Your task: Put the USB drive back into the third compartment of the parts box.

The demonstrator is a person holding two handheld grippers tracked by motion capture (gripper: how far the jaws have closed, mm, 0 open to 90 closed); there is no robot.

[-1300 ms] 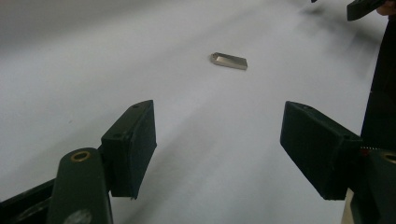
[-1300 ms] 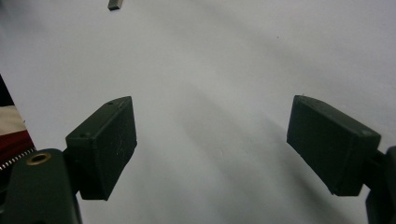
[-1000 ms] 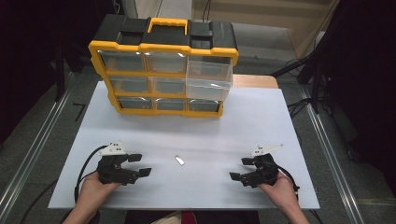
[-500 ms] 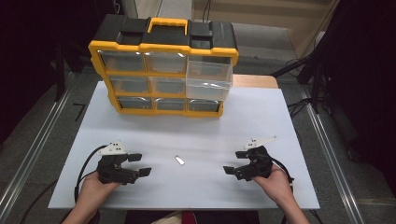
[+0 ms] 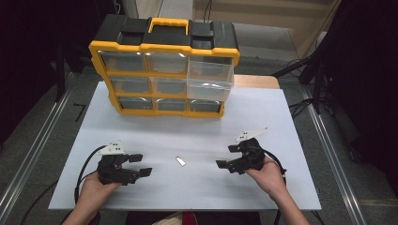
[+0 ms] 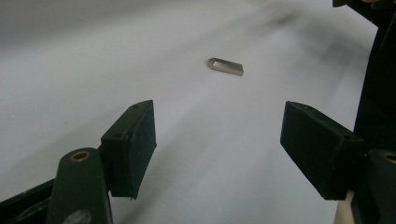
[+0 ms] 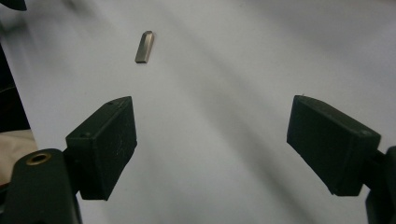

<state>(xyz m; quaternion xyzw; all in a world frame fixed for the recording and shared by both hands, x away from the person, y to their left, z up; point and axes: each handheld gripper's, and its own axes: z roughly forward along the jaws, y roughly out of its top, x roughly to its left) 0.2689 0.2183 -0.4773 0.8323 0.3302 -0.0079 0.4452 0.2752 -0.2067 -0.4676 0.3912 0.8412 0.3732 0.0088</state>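
Lying flat on the white desk [image 5: 281, 122], low in the centre of the high view, is a small metal piece [image 5: 180, 161], silvery, with one end cut at a slant. It sits between the two tongs and touches neither. The left tongs [image 5: 139, 165], at lower left, have their jaws apart with nothing between them; the right tongs [image 5: 226, 158], at lower right, are likewise spread and empty, and point toward the piece.

Judged from its look, the piece is rigid, light and smooth, and so thin that it offers little height above the desk. A grip across its two long edges, at mid-length, appears soundest; a hold at the slanted tip would likely let it pivot or skid.

At upper centre stands a yellow-and-black drawer organiser [image 5: 164, 49], with one clear drawer [image 5: 210, 80] pulled out.
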